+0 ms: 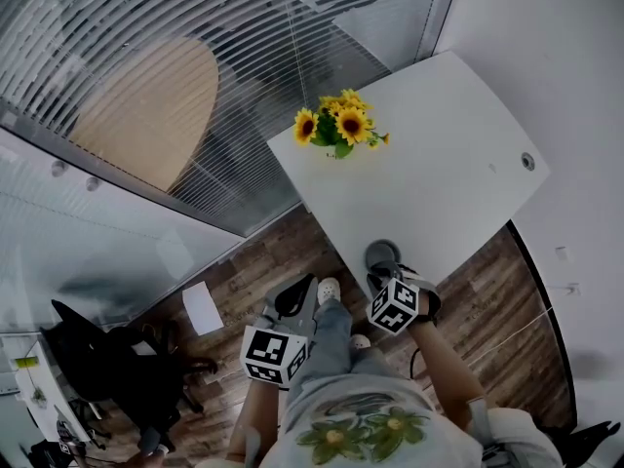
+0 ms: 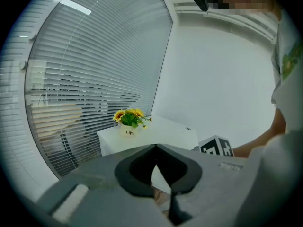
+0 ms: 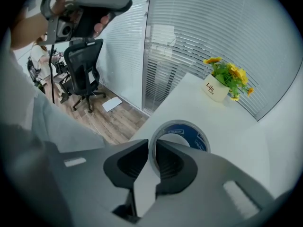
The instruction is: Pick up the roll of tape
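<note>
The roll of tape, grey with a blue printed inner ring, lies flat near the white table's near corner. In the head view the roll of tape sits at the table edge just past my right gripper. That right gripper points steeply down, with its jaws pinching the near wall of the roll, one inside the ring and one outside. My left gripper hangs off the table over my legs with its tips touching and nothing between them. The left gripper is low and left of the table.
A pot of sunflowers stands at the table's far left edge. Glass walls with blinds run behind it. On the wooden floor to the left lie a sheet of paper and an office chair. A cable hole marks the table's right side.
</note>
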